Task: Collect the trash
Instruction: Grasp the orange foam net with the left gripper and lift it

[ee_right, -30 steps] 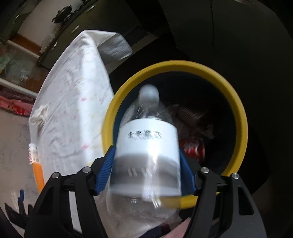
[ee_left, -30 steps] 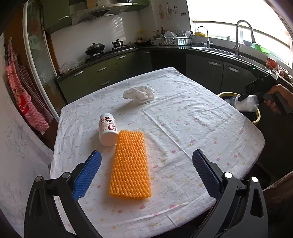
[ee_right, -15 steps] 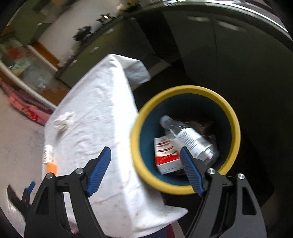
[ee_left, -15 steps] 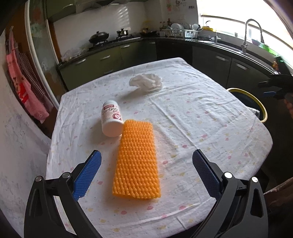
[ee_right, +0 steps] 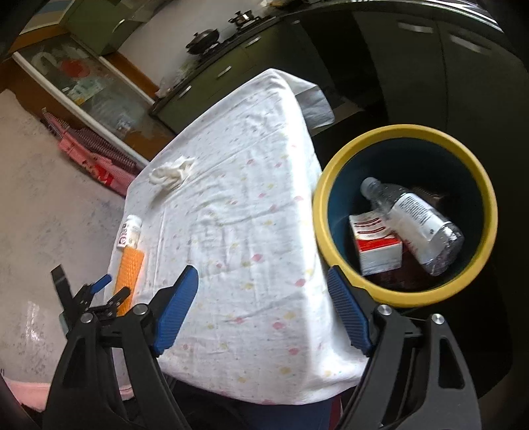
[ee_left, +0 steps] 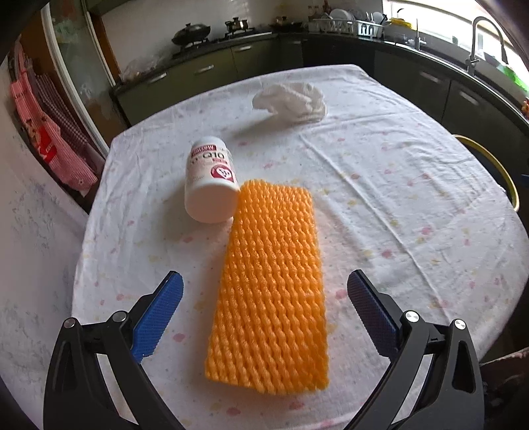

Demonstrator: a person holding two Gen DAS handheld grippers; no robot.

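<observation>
**Bottle dropped, right fingers empty over the tabletop edge**

Gone from the right gripper [ee_right: 261, 311] is the clear plastic bottle [ee_right: 413, 225] it clamped a second ago; the fingers now stand wide apart, holding nothing, above the near edge of the tabletop [ee_right: 231, 215]. The left gripper [ee_left: 264, 314] has eased closer to the orange foam net [ee_left: 271, 284], its blue fingers [ee_left: 158, 311] spread open on either side of the net's near end without touching it.

At about 3 o'clock in the right wrist view stands the yellow-rimmed bin [ee_right: 334, 178], dark blue inside, just beside the table. In it the bottle lies tilted, cap toward 10 o'clock, resting across a red-and-white carton [ee_right: 377, 248].

A white cloth with small pastel flecks covers the tabletop, creased in places. Around it runs a kitchen: dark green cabinets [ee_left: 205, 69], a wok on the stove [ee_left: 191, 31] at 11 o'clock, a dish rack [ee_left: 347, 24] and tap [ee_left: 479, 39] toward 1 o'clock, red checked cloths [ee_left: 49, 132] hanging at 9 o'clock.

Three pieces of trash lie on the cloth. The foam net is flat and ribbed, long axis running from 6 toward 12 o'clock. A white supplement bottle [ee_left: 211, 178] lies on its side, base touching the net's far left corner. A crumpled white tissue [ee_left: 291, 101] sits well apart at 12 o'clock.
</observation>
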